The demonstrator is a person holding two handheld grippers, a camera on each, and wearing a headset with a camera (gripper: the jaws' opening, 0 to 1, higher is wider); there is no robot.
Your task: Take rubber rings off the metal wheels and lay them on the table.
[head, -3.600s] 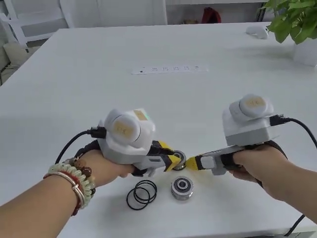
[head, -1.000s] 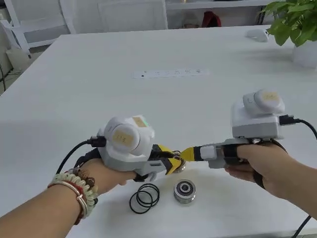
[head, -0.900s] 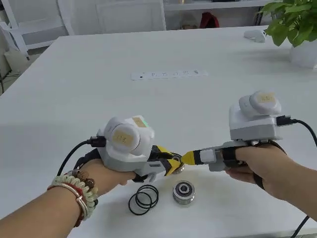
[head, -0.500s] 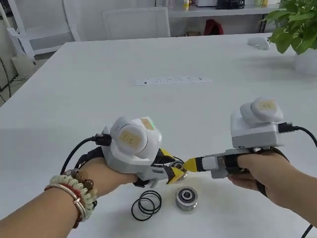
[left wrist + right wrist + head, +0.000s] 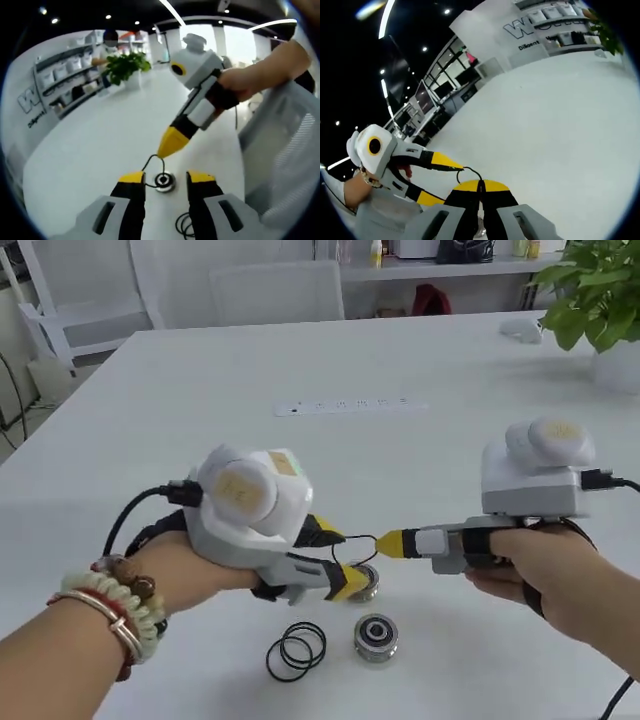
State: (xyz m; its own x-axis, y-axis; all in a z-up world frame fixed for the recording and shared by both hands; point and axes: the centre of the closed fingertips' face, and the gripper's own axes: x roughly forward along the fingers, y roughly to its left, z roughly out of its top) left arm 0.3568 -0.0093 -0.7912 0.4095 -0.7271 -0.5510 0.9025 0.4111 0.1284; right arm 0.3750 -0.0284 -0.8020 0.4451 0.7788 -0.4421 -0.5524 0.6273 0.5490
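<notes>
On my white table [image 5: 180, 420], loose black rubber rings [image 5: 296, 650] lie just beside a metal wheel [image 5: 376, 636] near the front edge. A white power strip [image 5: 348, 404] lies farther back, and a potted plant [image 5: 590, 285] stands at far right.

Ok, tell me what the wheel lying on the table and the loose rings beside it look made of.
Wheel: metal by its look, silvery and shiny with a dark middle. Loose rings: thin, black, dull loops, probably rubber; the ring pinched in the right tongs pulls out long.
</notes>
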